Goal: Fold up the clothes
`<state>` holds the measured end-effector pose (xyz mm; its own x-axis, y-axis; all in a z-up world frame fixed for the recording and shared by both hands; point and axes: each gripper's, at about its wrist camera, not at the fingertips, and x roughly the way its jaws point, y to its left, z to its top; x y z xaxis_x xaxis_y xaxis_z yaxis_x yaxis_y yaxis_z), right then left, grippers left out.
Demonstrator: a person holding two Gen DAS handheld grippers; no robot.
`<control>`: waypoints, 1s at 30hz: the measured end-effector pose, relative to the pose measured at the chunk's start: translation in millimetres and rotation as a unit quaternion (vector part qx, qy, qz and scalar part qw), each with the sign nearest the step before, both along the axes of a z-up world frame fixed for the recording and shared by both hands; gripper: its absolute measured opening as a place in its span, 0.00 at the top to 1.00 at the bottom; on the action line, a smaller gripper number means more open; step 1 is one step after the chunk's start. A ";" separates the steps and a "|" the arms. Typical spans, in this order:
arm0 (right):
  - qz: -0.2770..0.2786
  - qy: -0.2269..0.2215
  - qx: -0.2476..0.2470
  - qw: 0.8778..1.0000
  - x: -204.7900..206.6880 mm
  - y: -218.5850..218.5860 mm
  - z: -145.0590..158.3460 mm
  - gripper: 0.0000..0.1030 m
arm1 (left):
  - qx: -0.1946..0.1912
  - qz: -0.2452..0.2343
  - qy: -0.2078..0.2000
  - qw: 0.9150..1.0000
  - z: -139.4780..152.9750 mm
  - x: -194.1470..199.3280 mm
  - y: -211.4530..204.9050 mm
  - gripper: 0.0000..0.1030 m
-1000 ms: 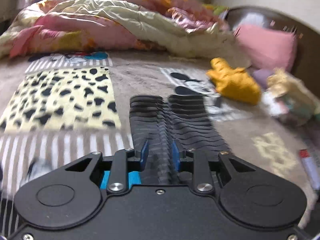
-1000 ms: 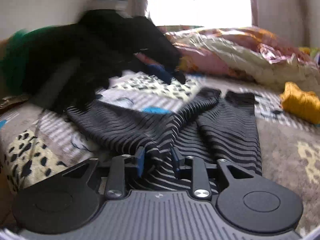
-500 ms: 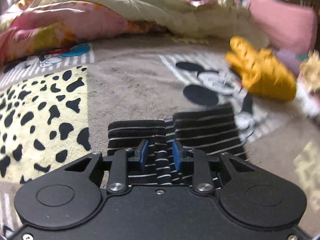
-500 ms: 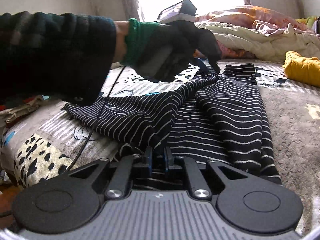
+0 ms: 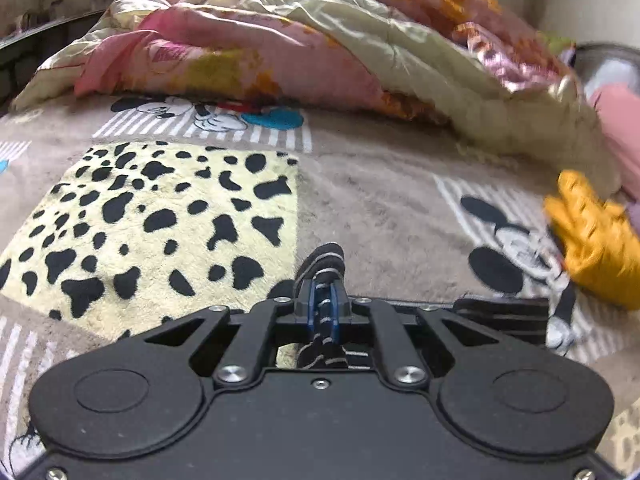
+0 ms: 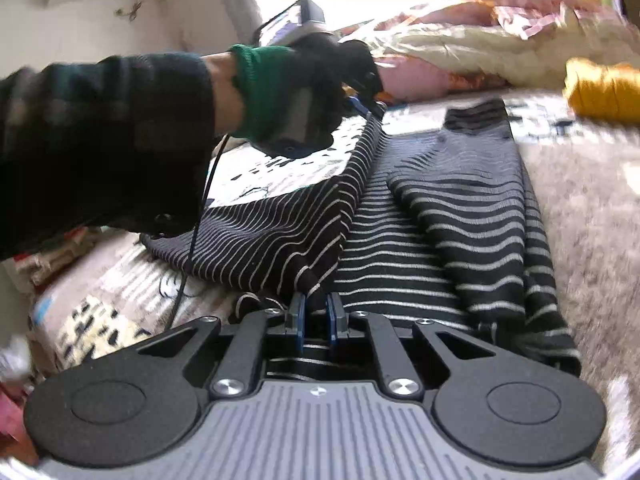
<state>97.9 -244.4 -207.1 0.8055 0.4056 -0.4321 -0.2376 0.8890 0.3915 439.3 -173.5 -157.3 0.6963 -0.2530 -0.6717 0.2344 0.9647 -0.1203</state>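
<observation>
Left wrist: claw [image 5: 325, 303] pinching ribbed striped garment [image 5: 322, 268].

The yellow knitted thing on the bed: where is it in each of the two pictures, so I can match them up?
Left wrist view: the yellow garment lies at the right edge, about halfway down, blurred.
Right wrist view: it sits at the upper right, beyond the striped garment.
Shared landmark: the crumpled pink and cream quilt behind it in both.
</observation>
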 end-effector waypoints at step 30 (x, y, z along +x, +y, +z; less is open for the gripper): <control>-0.062 0.054 0.080 0.993 -6.1 -9.4 -2.7 0.91 | -0.142 -0.040 -0.007 0.989 42.5 -145.9 162.3 0.78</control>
